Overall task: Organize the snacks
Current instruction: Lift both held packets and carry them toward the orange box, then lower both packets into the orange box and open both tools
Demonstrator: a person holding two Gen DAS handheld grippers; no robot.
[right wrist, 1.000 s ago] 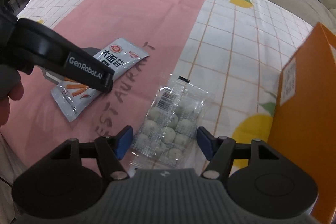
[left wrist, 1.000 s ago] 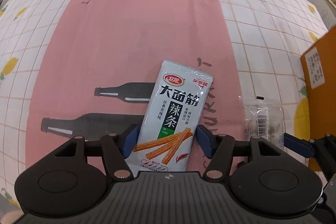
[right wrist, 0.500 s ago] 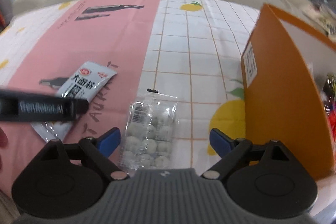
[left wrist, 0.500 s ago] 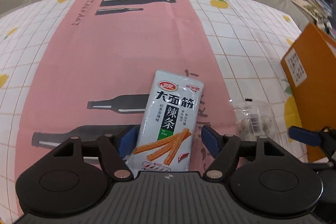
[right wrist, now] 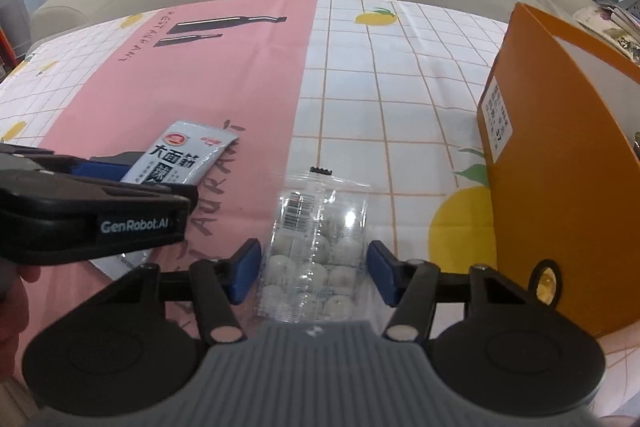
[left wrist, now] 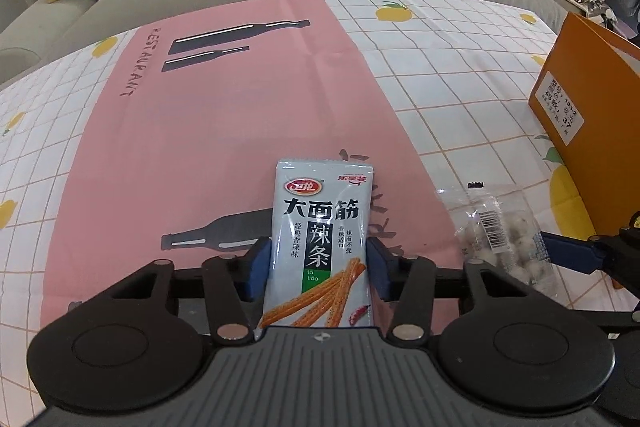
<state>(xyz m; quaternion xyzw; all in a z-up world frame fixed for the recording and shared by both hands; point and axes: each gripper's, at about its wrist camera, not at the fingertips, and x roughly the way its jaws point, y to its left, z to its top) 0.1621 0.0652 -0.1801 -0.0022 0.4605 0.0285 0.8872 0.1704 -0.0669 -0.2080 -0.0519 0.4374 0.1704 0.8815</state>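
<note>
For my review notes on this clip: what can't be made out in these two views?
- Orange box contents: right wrist view, hidden by its wall and the frame edge.
- Box label text: both views, too small.
- Spicy strip packet bottom end: left wrist view, behind the left gripper body.
- Clear bag of white balls bottom: right wrist view, behind the right gripper.

spicy strip packet left of ball snack bag | box right | all on tablecloth

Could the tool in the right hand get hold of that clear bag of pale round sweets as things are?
Probably yes. The right tool already straddles the clear plastic bag of pale round sweets, its blue pads having just been closing beside it, with nothing between.
</note>
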